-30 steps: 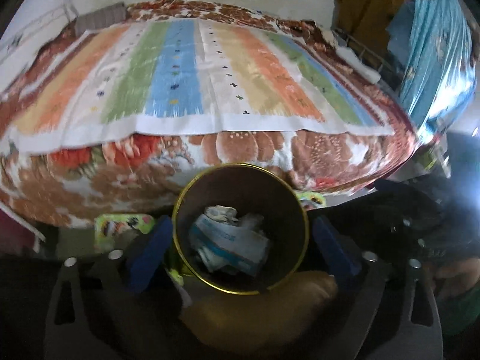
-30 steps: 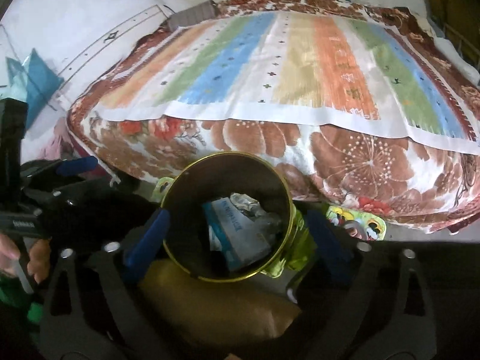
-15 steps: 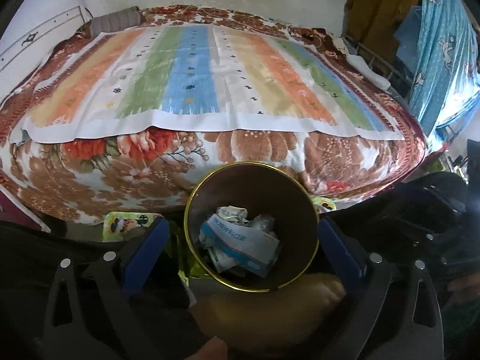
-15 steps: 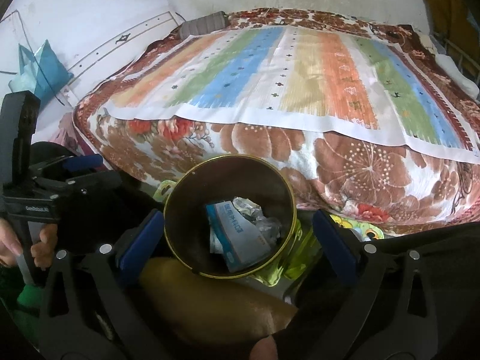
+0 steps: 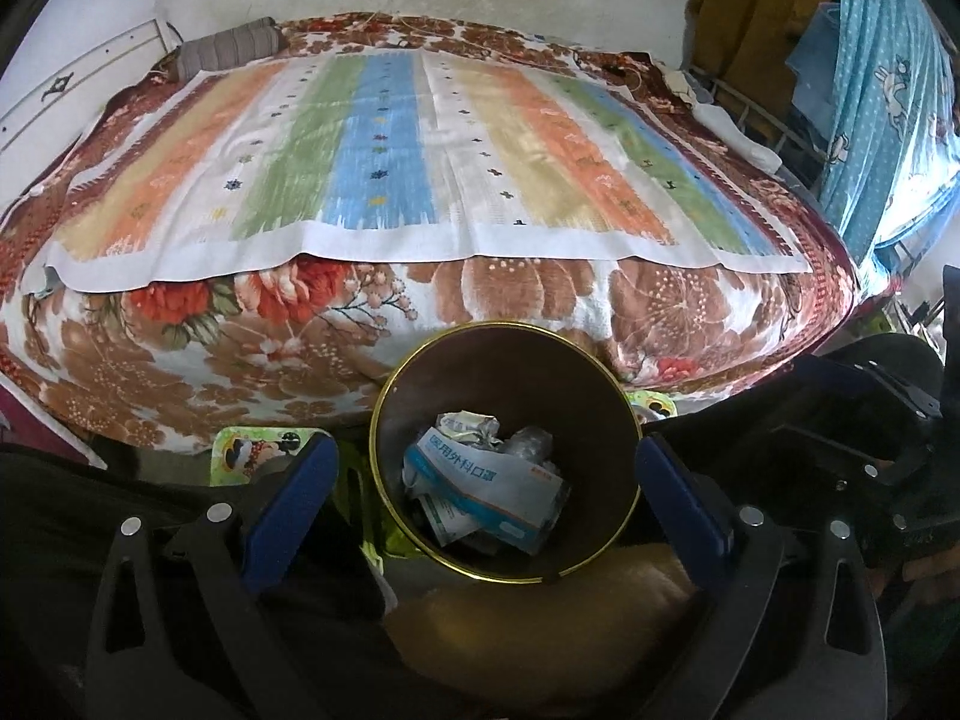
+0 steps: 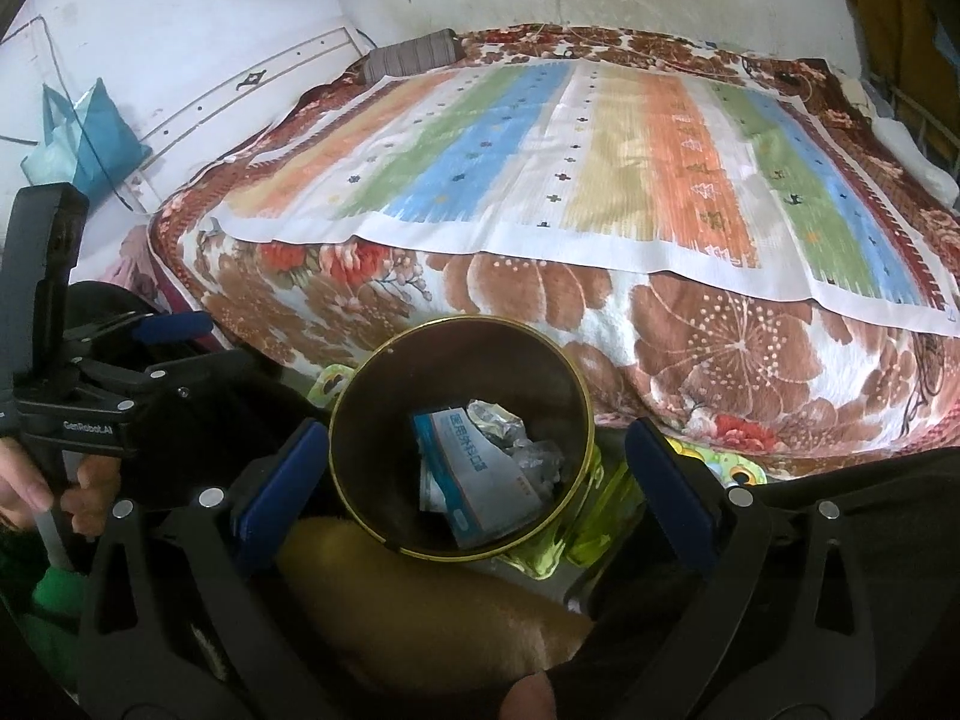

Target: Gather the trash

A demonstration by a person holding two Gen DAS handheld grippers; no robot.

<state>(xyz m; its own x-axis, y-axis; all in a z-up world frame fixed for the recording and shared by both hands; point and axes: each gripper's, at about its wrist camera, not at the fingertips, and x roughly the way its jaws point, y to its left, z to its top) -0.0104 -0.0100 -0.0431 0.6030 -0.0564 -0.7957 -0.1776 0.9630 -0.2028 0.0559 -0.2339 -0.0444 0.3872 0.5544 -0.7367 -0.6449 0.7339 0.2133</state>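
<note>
A dark round bin (image 5: pixel 510 372) with a gold rim stands on the floor at the foot of the bed. Inside lie a blue-and-white box (image 5: pixel 480 480) and crumpled paper (image 5: pixel 468 423). My left gripper (image 5: pixel 483 456) hangs open above the bin, one blue fingertip on each side of the rim, holding nothing. In the right wrist view the same bin (image 6: pixel 456 360) and box (image 6: pixel 480 474) sit between the fingers of my right gripper (image 6: pixel 474 450), also open and empty. The left gripper's body (image 6: pixel 90 396) shows at that view's left, held by a hand.
A bed (image 5: pixel 420 138) with a striped cloth over a floral blanket fills the far side. A tan soft object (image 5: pixel 540 618) lies against the bin's near side. Green cartoon-print items (image 5: pixel 252 450) lie under the bed edge. A blue curtain (image 5: pixel 888 90) hangs at the right.
Both views have tilted up and steadied, so more of the wall behind the bed shows. The bin stays between both pairs of fingers, and its contents look the same.
</note>
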